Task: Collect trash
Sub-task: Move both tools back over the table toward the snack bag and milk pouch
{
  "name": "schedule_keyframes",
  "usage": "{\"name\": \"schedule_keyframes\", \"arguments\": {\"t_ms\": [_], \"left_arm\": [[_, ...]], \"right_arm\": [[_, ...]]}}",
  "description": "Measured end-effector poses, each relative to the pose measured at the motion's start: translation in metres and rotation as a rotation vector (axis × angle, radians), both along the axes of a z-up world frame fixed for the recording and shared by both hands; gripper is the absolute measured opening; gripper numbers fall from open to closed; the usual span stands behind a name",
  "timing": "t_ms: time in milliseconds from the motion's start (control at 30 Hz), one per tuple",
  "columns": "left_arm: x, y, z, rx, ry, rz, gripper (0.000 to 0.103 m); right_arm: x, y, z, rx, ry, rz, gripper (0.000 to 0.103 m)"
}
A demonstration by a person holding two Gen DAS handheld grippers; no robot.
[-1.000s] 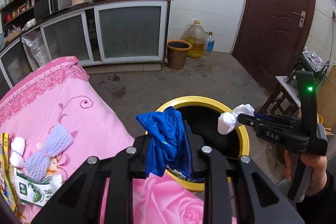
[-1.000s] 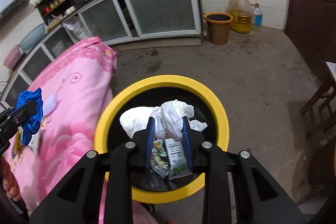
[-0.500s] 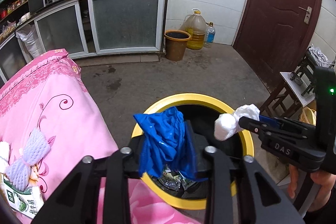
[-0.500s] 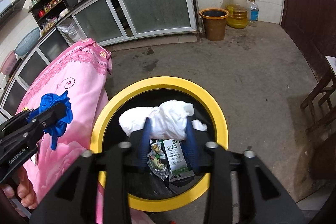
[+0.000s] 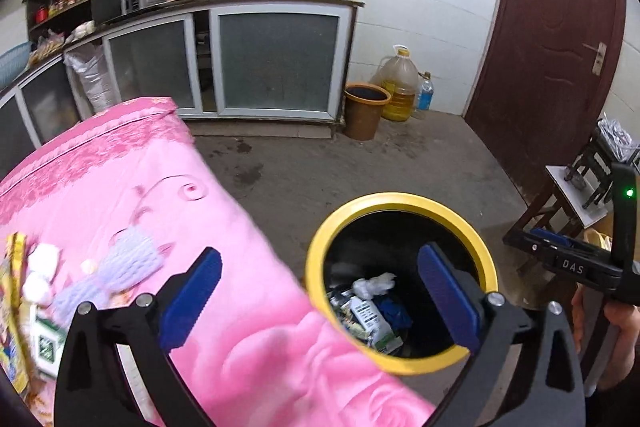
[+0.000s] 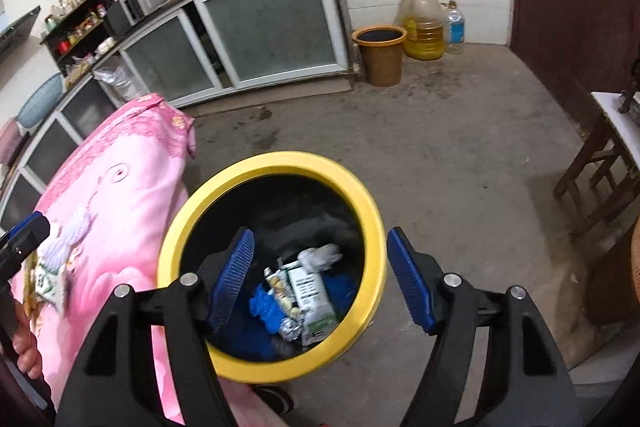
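A yellow-rimmed black trash bin (image 5: 400, 201) (image 6: 272, 163) stands on the floor beside the pink-covered table (image 5: 120, 195). Inside lie white crumpled paper (image 6: 320, 254) (image 5: 374, 285), a blue plastic bag (image 6: 266, 305) (image 5: 394, 311) and cartons. My left gripper (image 5: 320, 301) hangs over the table edge and bin rim, jaws opening wide, nothing between them. My right gripper (image 6: 322, 277) is above the bin, jaws opening, empty. More trash stays on the table: a purple foam net (image 5: 116, 269), white wads (image 5: 40, 259), a green-white carton (image 5: 46, 341) and a yellow wrapper (image 5: 14, 311).
A brown bucket (image 5: 365, 110), a large oil jug (image 5: 398, 83) and a water bottle (image 5: 425, 91) stand by the far wall. Kitchen cabinets (image 5: 276, 67) line the back. A wooden stool (image 5: 568, 199) and a brown door (image 5: 556, 43) are at the right.
Both grippers opened. The blue bag dropped from the left one and the white paper from the right one; both now lie in the bin. The left gripper shifted toward the table.
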State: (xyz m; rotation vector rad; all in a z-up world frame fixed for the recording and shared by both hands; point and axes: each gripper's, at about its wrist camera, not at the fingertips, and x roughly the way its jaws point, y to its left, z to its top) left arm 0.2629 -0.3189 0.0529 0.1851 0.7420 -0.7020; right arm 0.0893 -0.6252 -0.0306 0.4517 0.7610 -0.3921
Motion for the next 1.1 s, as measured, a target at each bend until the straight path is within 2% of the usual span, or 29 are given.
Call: {"name": "schedule_keyframes", "arguments": {"t_ms": [133, 300, 400, 500, 633, 733, 833, 1100], "left_arm": [[-0.01, 0.046, 0.007, -0.006, -0.037, 0.013, 0.095], [-0.03, 0.126, 0.014, 0.0, -0.117, 0.058, 0.095], [-0.038, 0.18, 0.018, 0.028, -0.17, 0.099, 0.095], [-0.043, 0.227, 0.019, 0.034, -0.184, 0.121, 0.095], [-0.046, 0.279, 0.015, 0.081, -0.211, 0.144, 0.095], [-0.048, 0.301, 0.011, 0.11, -0.228, 0.134, 0.095], [-0.039, 0.318, -0.001, 0.183, -0.234, 0.185, 0.095], [-0.011, 0.333, -0.025, 0.245, -0.182, 0.207, 0.095]], "right_arm": [[-0.003, 0.02, 0.001, 0.031, -0.037, 0.065, 0.067], [0.006, 0.057, 0.014, 0.04, -0.079, 0.176, 0.067], [0.019, 0.091, 0.023, 0.027, -0.092, 0.269, 0.067], [0.031, 0.122, 0.03, 0.021, -0.103, 0.363, 0.067], [0.05, 0.178, 0.035, -0.009, -0.111, 0.548, 0.067], [0.061, 0.217, 0.034, -0.026, -0.102, 0.684, 0.069], [0.07, 0.252, 0.033, -0.077, -0.078, 0.779, 0.069], [0.1, 0.299, 0.029, -0.169, -0.003, 0.928, 0.068]]}}
